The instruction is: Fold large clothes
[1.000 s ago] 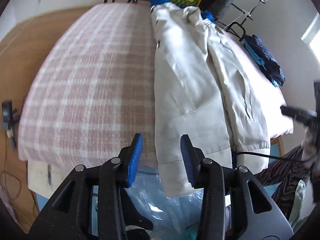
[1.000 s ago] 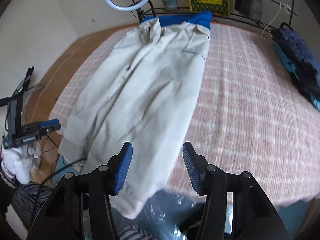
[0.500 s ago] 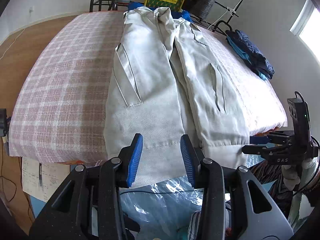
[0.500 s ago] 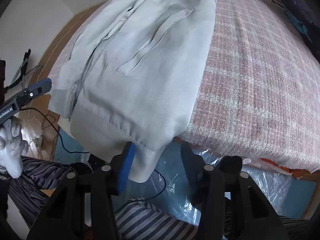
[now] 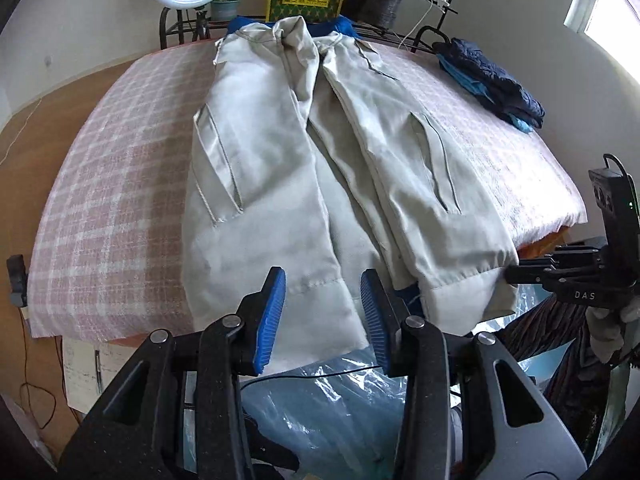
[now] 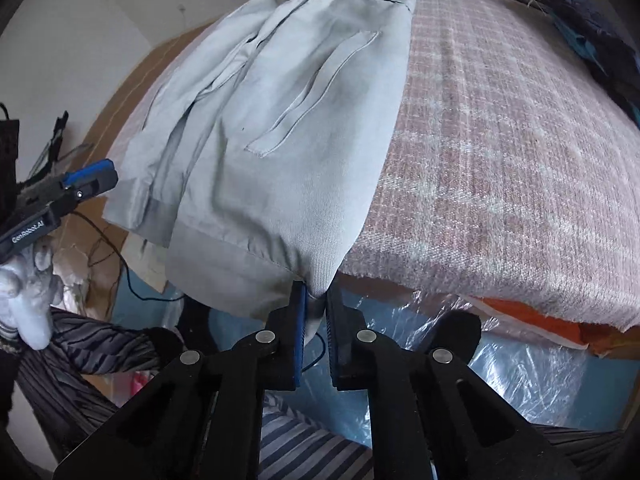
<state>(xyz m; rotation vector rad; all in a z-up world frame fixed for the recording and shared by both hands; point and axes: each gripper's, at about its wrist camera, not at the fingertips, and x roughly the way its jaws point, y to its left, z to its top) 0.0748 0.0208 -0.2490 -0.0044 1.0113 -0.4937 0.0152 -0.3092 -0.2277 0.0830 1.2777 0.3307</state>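
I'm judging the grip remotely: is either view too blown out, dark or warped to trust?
Left wrist view: window overexposed at top right, beige jacket evenly lit and sharp, bed edges bowed by fisheye. Right wrist view: dimmer, greyer, the hem shadowed where the right hand-held gripper pinches it, still readable; strong barrel curve on the plaid blanket.

Both wrist views bedward, sharing jacket (image 5: pixel 304 168).

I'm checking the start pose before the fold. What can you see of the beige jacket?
The beige jacket is a light woven garment with slanted welt pockets, lying front-up and lengthwise on the pink plaid bed, front open, collar bunched at the far end. Its hem band hangs over the near edge. The right gripper pinches one hem corner; the left gripper brackets the other, open.
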